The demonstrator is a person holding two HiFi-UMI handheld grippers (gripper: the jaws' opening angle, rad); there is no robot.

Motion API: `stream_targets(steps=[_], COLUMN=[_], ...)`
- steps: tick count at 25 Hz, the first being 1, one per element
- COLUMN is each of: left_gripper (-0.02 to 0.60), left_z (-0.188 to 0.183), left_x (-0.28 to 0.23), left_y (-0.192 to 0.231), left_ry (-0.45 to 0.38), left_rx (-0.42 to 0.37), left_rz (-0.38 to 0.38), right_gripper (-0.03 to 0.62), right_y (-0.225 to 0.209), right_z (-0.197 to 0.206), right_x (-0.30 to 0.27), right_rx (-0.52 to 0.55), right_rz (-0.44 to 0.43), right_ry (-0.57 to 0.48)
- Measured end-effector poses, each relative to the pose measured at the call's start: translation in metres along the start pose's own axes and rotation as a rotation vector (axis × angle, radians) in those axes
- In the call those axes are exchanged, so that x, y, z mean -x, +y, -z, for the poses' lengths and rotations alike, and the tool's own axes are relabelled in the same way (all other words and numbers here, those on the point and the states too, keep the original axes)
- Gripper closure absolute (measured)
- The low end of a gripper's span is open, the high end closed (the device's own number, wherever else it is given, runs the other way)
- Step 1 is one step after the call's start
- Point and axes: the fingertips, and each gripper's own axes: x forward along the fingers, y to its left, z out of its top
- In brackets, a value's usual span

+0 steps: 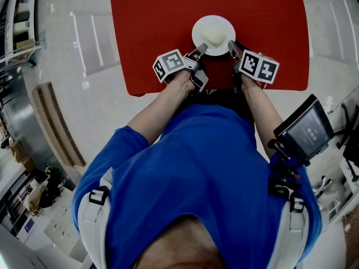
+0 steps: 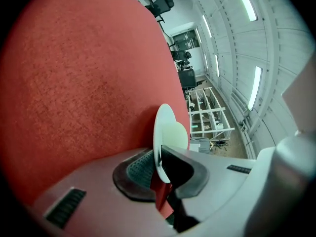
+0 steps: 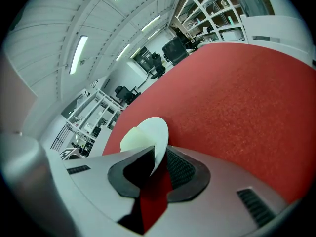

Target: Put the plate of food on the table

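A small white plate with a pale round piece of food sits over the red table, near its front edge. My left gripper is shut on the plate's near-left rim, and my right gripper is shut on its near-right rim. In the left gripper view the plate stands edge-on between the dark pads, the food behind it. In the right gripper view the plate is pinched the same way, with the food to its left.
The red table stretches away beyond the plate. Pale floor surrounds it, with a white rack on the left and shelving at far left. A device with a dark screen hangs by the person's right side.
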Motion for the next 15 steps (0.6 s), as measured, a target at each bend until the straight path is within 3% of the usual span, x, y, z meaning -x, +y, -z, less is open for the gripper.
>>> stream_targets(steps=[6,15], left_gripper=[0.545,0.511], left_z=[0.006,0.014], left_x=[-0.001,0.000], left_y=[0.000,0.001], left_ry=[0.066,0.132], left_rx=[-0.117,-0.208], left_rz=[-0.037,-0.055], right_gripper=[0.545,0.545], right_y=[-0.003,-0.007], right_z=[-0.001,-0.002], right_x=[-0.002,-0.004], right_rx=[0.004,0.020], right_rz=[0.024,0.043], right_ry=[0.003,0.008])
